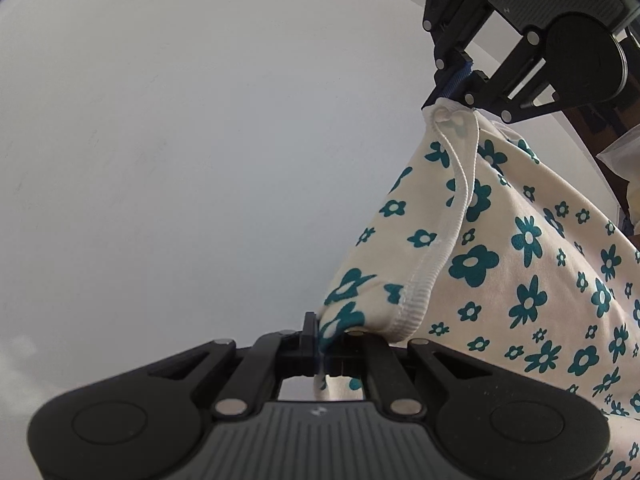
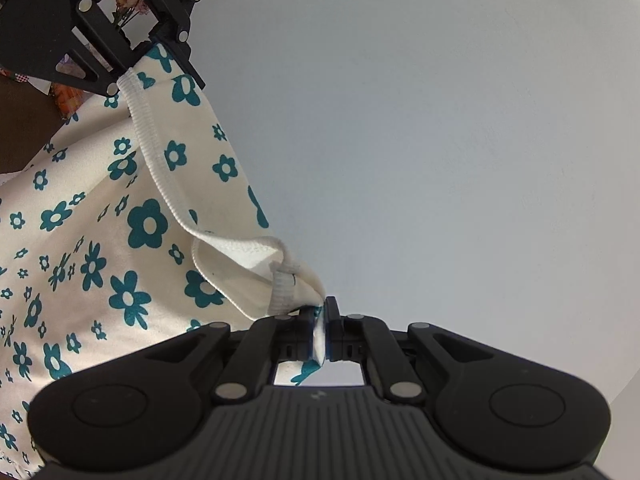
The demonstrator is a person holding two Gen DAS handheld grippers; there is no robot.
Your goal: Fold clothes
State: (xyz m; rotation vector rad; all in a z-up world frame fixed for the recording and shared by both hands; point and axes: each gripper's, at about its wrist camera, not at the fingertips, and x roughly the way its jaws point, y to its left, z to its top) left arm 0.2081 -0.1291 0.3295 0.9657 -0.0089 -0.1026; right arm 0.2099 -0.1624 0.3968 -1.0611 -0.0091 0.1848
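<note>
A: Status on the fold?

B: Both of mine are clamped on the cream fabric garment with teal flower print. Left gripper pinches a printed corner next to the white ribbed hem; right gripper bites a bunched bit of the same hem.

A: Where's the cloth?

B: Strung between the two grippers along that edge, the rest trailing toward me over the pale grey tabletop. I can't tell how much of it rests on the surface.

A: Progress?

B: No finished fold or stack in view. This fits either spreading it flat or carrying an edge across for a fold; I can't say which.
</note>
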